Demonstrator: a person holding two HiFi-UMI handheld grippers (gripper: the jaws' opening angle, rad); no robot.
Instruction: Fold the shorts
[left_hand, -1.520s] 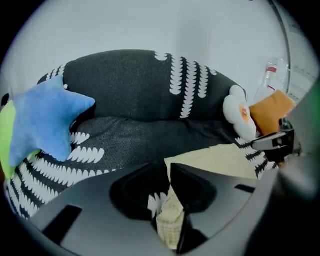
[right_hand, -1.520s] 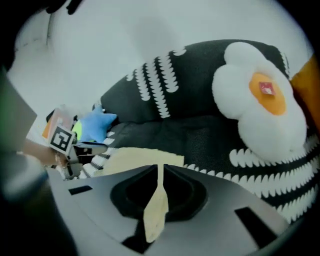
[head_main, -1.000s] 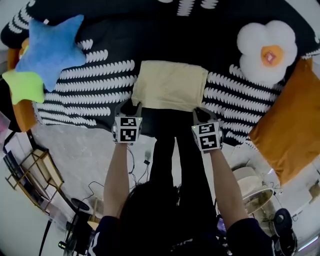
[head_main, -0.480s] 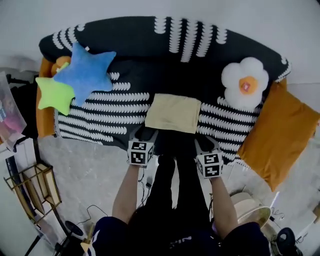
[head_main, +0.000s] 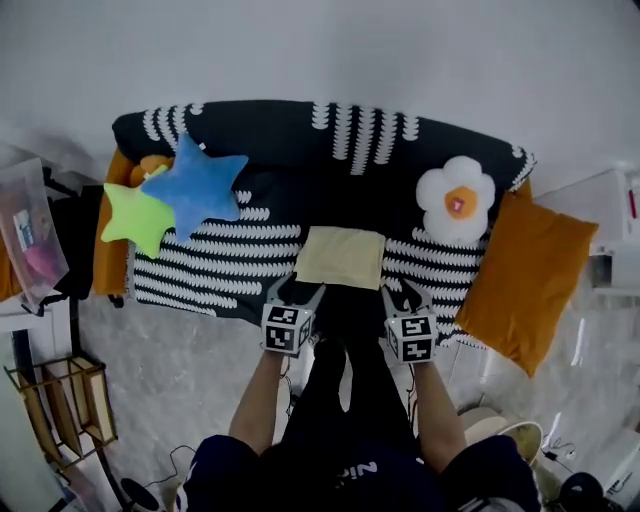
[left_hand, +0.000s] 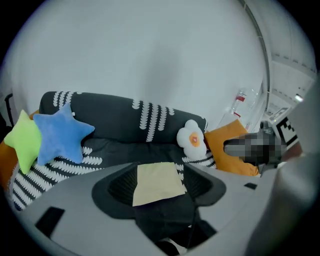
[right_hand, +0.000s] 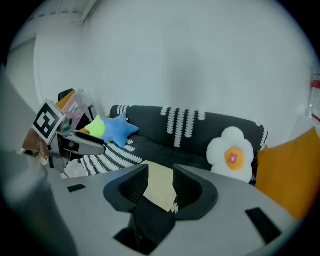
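Pale-yellow shorts (head_main: 340, 257) lie folded into a neat rectangle on the seat of the striped sofa (head_main: 330, 140), near its front edge. The left tongs (head_main: 296, 291) and right tongs (head_main: 405, 293) hover clear of the cloth. Their jaws have just been opening and hold nothing (the left gapes wider). The risk, I judge, is that the unpressed fold springs open, or a low jaw snags its near edge. No writing is readable, only the cubes' square markers.
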